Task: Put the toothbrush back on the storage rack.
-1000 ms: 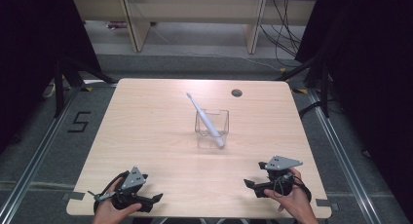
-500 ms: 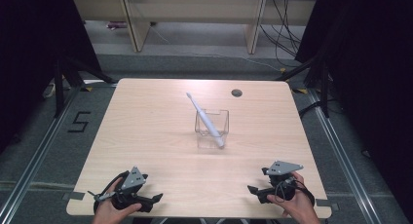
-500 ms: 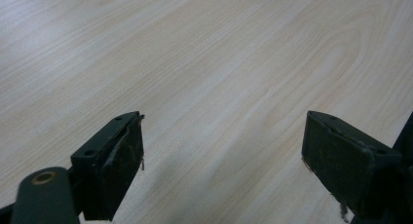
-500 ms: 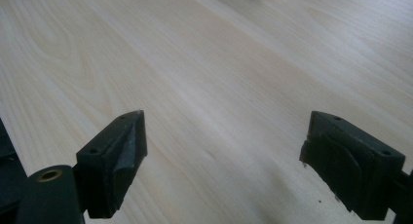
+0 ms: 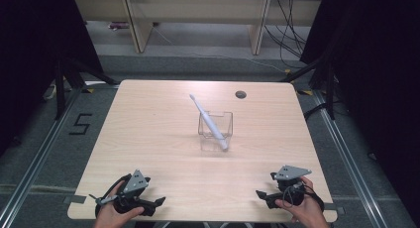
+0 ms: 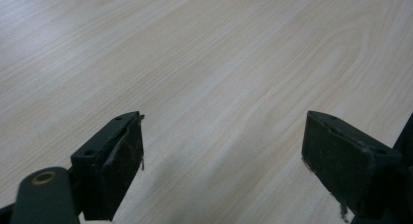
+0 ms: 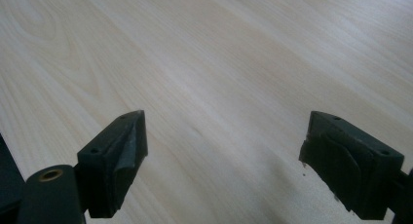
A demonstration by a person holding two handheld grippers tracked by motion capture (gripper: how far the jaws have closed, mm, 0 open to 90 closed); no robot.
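Note:
A white toothbrush [image 5: 208, 120] leans in a clear square container [image 5: 216, 133] at the middle of the wooden table [image 5: 163, 119], its head up and to the back left. My left gripper [image 5: 153, 203] rests at the table's front left, held by a hand, jaws wide open over bare wood [image 6: 224, 151]. At the front right my right gripper [image 5: 261, 194] lies in the other hand, also open with nothing between its jaws [image 7: 224, 156]. Both grippers are far from the container.
A dark round hole [image 5: 240, 94] sits near the table's back right edge. Wooden shelving [image 5: 198, 20] and cables stand beyond the table. A floor mark "5" [image 5: 80, 124] lies to the left. Black curtains flank both sides.
My right gripper has drawn back a little toward the table's front edge. The left gripper and the toothbrush have stayed put.

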